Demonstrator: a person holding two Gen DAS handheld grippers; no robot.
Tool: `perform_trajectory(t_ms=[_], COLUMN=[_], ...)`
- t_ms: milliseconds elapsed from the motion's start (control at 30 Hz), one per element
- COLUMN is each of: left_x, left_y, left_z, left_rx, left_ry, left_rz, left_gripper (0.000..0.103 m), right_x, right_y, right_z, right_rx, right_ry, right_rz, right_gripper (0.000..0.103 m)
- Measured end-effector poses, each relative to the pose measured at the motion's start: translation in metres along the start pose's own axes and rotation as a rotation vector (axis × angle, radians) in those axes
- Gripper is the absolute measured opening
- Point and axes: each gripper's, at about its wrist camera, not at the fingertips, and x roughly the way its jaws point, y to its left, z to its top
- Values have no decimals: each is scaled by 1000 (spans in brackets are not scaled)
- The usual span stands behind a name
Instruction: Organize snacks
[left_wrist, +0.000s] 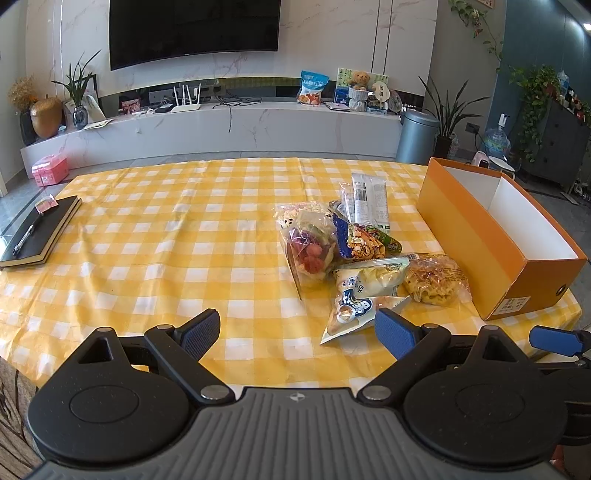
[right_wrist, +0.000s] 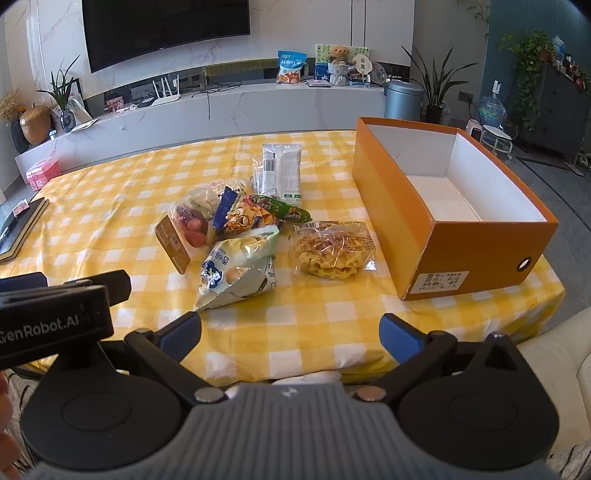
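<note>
Several snack packets lie heaped on the yellow checked tablecloth (left_wrist: 155, 229): a clear bag of dried fruit (left_wrist: 308, 251) (right_wrist: 186, 225), a white chip bag (left_wrist: 364, 291) (right_wrist: 238, 269), a clear pack of yellow noodle snack (left_wrist: 436, 282) (right_wrist: 334, 253), a colourful small packet (right_wrist: 242, 218) and grey-white sachets (left_wrist: 367, 199) (right_wrist: 280, 173). An orange shoebox (left_wrist: 476, 240) (right_wrist: 413, 210) stands open and empty to their right. My left gripper (left_wrist: 297, 334) hovers open near the table's front edge, just short of the chip bag. My right gripper (right_wrist: 291, 336) is open too, nothing between its fingers.
A black notebook (left_wrist: 40, 230) with a pen lies at the table's left edge. Beyond the table stand a white TV bench (left_wrist: 221, 125), a grey bin (left_wrist: 417, 136) and potted plants. The left gripper's body (right_wrist: 55, 317) shows at the left of the right wrist view.
</note>
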Motion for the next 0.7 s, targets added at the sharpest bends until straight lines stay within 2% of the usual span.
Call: perform_trajectory(t_ms=[400, 700], left_x=[-1, 1], left_y=[-1, 2], left_z=[-1, -1], left_rx=[18, 2], left_ry=[-12, 11], left_rz=[11, 1], left_gripper=[103, 103], right_x=[3, 3], right_y=[1, 1], right_z=[-1, -2], right_rx=[-3, -6], right_ry=[14, 16], right_rz=[2, -1], right_gripper=[100, 100])
